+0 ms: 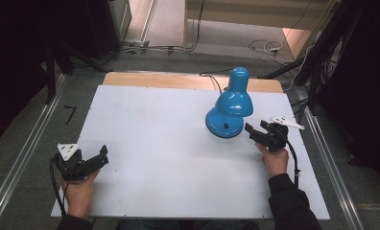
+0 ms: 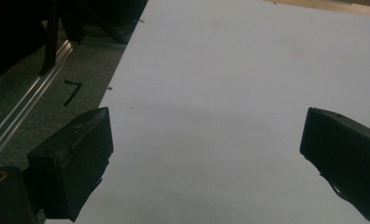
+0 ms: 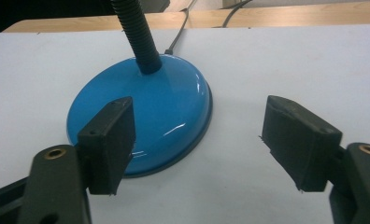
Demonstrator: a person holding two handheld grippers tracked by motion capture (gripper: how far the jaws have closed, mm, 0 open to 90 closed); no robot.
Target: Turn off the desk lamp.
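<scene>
A glossy blue desk lamp [image 1: 231, 103] stands on the white table board [image 1: 154, 143], right of centre, its shade leaning over its round base [image 1: 224, 125]. The right gripper view shows that base [image 3: 169, 107] with a black flexible neck [image 3: 137, 35] rising from it. My right gripper [image 1: 256, 132] is open just to the right of the base, and its jaws [image 3: 197, 142] straddle the base's near right edge without touching it. My left gripper [image 1: 101, 158] rests near the board's front left corner, open, with bare white board [image 2: 211, 93] between its jaws.
The lamp's black cord [image 1: 212, 79] runs off the back over a wooden strip [image 1: 178, 80]. Metal rails [image 1: 25, 158] flank the table on grey carpet. Dark stands and cables crowd the far floor and the right side [image 1: 322, 57].
</scene>
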